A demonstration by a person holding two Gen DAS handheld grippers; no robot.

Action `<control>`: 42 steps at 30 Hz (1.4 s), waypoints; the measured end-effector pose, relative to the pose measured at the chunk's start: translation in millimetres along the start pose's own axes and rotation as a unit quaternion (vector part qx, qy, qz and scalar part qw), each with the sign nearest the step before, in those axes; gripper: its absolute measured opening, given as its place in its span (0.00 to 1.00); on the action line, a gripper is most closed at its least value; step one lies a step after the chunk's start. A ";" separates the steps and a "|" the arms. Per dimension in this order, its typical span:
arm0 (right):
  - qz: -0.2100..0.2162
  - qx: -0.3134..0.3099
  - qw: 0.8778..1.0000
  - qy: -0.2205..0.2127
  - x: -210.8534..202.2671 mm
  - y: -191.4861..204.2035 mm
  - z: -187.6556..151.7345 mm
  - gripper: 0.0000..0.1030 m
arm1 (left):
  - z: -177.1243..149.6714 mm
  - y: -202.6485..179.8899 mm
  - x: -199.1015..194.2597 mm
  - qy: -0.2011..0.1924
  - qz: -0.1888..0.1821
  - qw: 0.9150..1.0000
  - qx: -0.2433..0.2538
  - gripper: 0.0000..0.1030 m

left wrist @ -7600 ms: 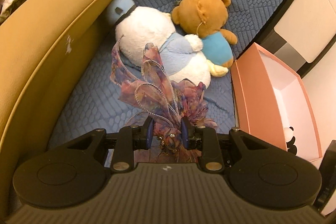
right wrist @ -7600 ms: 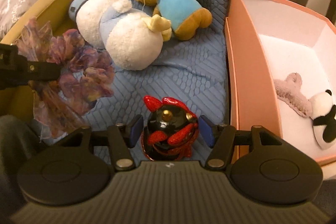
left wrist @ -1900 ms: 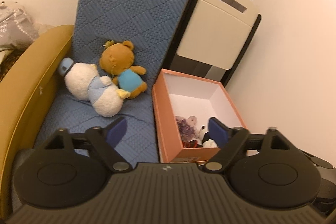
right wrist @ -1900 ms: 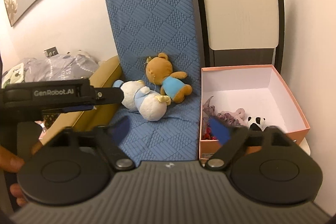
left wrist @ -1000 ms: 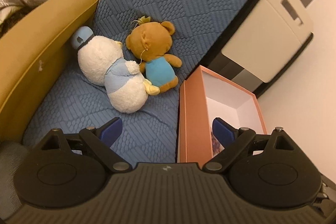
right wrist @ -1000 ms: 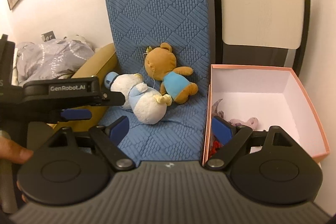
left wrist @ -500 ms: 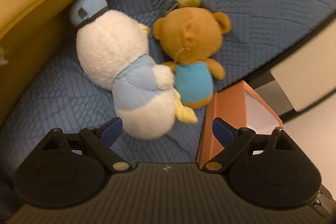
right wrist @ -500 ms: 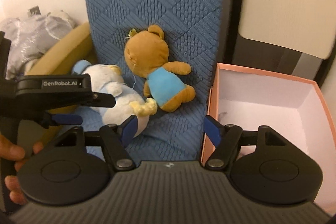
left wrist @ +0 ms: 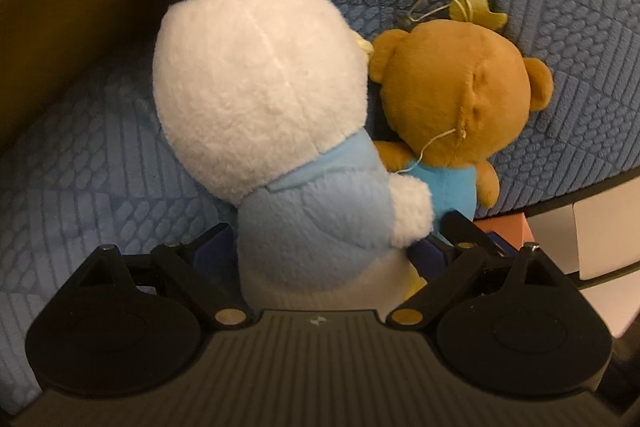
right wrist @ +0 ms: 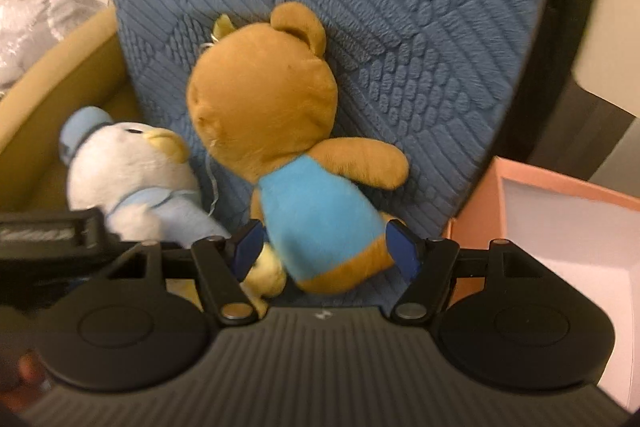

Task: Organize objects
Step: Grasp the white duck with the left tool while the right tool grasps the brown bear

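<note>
L hand-held gripper [left wrist: 320, 251] spread wide round fluffy white duck [left wrist: 280, 131]; R hand-held gripper [right wrist: 324, 247] spread round brown plush bear [right wrist: 288, 155], neither clenched. Quilted blue cushion [right wrist: 400, 27] behind.

**Gripper Hardware: Appearance as Inspected**

We found both units alike. The left gripper [left wrist: 320, 251] had a ribbed dark-grey housing with a small pale logo, two round black discs, black linkage arms with brass-coloured pivot pins and blue finger pads [left wrist: 210, 251]. The right gripper [right wrist: 326, 247] matched it, with blue pads [right wrist: 404, 247]. We noted white lettering, blurred, on the left unit's side, and skin at the lower left edge.
</note>
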State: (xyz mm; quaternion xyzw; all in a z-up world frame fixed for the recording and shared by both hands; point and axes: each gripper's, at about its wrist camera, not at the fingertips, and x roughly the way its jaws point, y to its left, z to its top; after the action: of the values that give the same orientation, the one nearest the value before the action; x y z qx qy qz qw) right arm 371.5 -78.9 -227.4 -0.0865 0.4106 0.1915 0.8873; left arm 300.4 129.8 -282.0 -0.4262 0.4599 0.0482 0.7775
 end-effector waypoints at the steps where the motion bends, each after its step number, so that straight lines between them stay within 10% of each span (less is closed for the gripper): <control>1: 0.005 -0.004 1.000 0.003 7.0 0.0 2.4 0.68 | 1.3 1.6 2.6 0.001 -0.005 1.000 -0.005 0.92; 15: 0.009 -0.070 0.997 0.018 46.6 2.8 7.3 0.70 | 1.4 -1.8 20.2 -0.005 -0.027 1.000 -0.008 0.86; 19: 0.003 -0.074 0.997 0.024 45.1 4.7 9.6 0.54 | -0.9 -6.4 12.5 -0.010 -0.019 1.000 0.003 0.82; 42: 0.006 0.051 0.996 0.075 -79.5 30.5 -80.0 0.45 | -54.4 13.5 -114.2 0.011 0.031 0.992 0.125 0.78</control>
State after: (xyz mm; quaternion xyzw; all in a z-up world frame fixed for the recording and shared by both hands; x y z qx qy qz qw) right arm 256.4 -97.4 -218.6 -0.0525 0.4855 0.1685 0.8563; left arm 192.1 136.1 -215.6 -0.3122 0.4834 0.0098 0.8178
